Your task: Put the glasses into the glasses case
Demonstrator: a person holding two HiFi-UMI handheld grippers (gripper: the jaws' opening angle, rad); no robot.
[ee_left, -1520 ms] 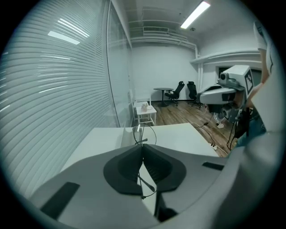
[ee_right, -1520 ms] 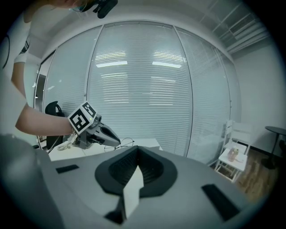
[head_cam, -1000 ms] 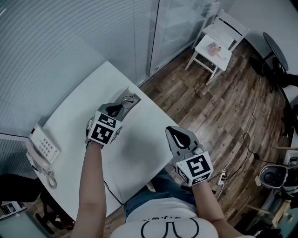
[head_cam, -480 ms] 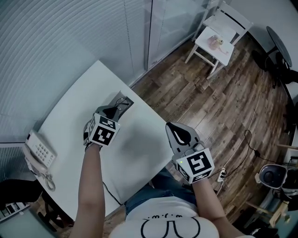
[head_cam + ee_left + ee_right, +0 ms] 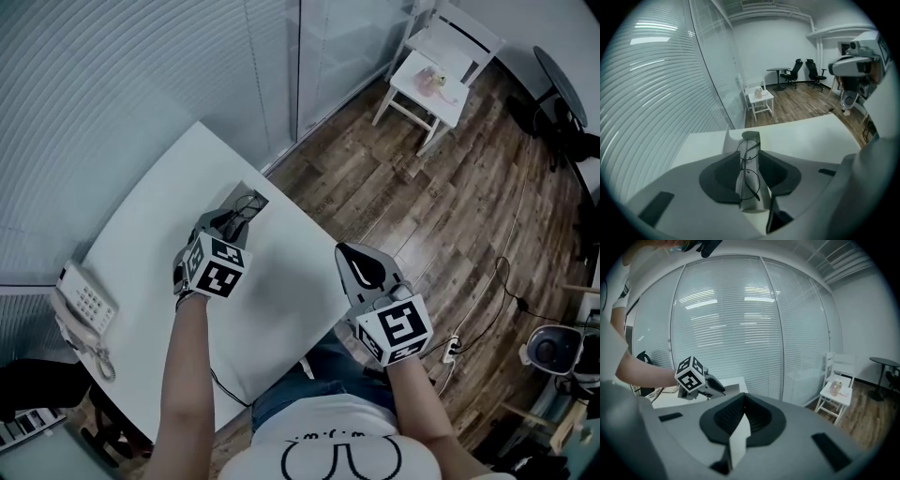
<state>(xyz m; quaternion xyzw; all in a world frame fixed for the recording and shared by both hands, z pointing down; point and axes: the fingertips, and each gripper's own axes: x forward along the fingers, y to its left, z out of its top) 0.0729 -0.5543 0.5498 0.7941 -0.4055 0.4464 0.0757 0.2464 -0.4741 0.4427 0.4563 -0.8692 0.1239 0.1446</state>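
The thin wire-rimmed glasses (image 5: 751, 185) stand folded in the gap between my left gripper's (image 5: 750, 146) jaws, which are opening and no longer press on them. Right below and beyond lies the open grey glasses case (image 5: 751, 136), its lid (image 5: 727, 140) raised at the left. In the head view the left gripper (image 5: 233, 218) points down into the case (image 5: 253, 198) at the white table's far edge. My right gripper (image 5: 352, 254) hangs off the table's near right side, shut and empty. From the right gripper (image 5: 744, 397) view the left gripper's marker cube (image 5: 691, 375) shows at the left.
A white desk phone (image 5: 82, 302) with a coiled cord sits at the table's (image 5: 141, 234) left corner. Glass walls with blinds run behind the table. On the wooden floor stand a small white chair (image 5: 437, 64) and, farther off, black office chairs (image 5: 806, 71).
The left gripper has dipped lower over the case. Right gripper has stayed almost still.
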